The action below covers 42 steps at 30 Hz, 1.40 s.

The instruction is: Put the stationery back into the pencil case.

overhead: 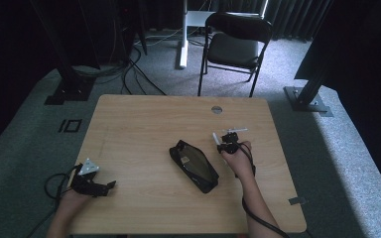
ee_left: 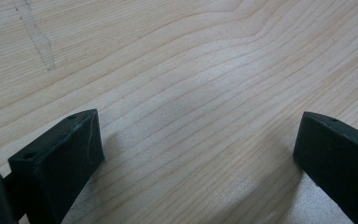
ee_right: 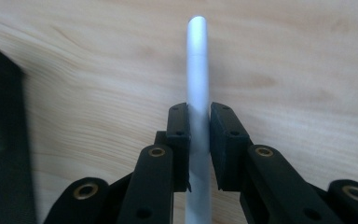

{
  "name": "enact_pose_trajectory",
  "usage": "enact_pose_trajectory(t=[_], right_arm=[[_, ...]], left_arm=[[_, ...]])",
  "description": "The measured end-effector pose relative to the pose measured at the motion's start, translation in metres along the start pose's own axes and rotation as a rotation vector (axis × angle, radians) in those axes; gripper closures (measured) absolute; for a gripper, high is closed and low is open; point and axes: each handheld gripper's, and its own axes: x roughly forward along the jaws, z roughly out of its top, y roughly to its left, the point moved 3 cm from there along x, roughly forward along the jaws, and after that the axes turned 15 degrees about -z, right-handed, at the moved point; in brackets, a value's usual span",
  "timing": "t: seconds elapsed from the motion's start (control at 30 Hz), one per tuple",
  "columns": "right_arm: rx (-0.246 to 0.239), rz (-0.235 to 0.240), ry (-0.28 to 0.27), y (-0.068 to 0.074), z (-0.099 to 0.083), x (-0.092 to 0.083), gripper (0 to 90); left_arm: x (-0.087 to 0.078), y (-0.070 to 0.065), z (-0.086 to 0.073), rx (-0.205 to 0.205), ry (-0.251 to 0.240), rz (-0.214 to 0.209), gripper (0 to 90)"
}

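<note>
Right gripper clamped on white pen, black pouch just beside; left gripper agape.

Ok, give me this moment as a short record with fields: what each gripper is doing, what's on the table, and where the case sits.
right gripper: jaws shut on a white pen
pen: sticks out past the jaws, over the table
left gripper: jaws open, nothing between them, low over bare wood
pencil case: black, lies open on the table, left of the right gripper in the high view
chair: black, folding, beyond the far edge of the table
</note>
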Motion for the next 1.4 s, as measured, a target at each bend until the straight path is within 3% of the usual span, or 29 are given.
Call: enact_pose_trajectory(t=[0.37, 0.6, 0.8, 0.9, 1.0, 1.2, 1.4], right_arm=[[-0.055, 0.176, -0.144, 0.036, 0.027, -0.064, 78.4], [-0.12, 0.258, -0.18, 0.066, 0.024, -0.083, 78.4], [-0.185, 0.258, -0.146, 0.082, 0.016, -0.08, 78.3], [-0.24, 0.26, -0.105, 0.091, 0.007, -0.074, 78.3], [-0.256, 0.259, -0.083, 0.095, 0.004, -0.071, 78.3], [-0.304, 0.191, -0.028, 0.1, -0.003, -0.06, 78.3], [-0.325, 0.17, -0.004, 0.104, -0.007, -0.053, 78.3]], left_arm=[[0.0, 0.0, 0.0, 0.0, -0.001, 0.0, 1.6], [0.0, 0.0, 0.0, -0.001, -0.001, 0.0, 1.6], [0.0, 0.0, 0.0, 0.0, -0.002, 0.0, 1.6], [0.0, 0.0, 0.0, 0.002, 0.0, 0.0, 1.6], [0.0, 0.0, 0.0, 0.002, 0.0, 0.0, 1.6], [0.0, 0.0, 0.0, 0.0, 0.0, 0.0, 1.6], [0.0, 0.0, 0.0, 0.0, 0.0, 0.0, 1.6]])
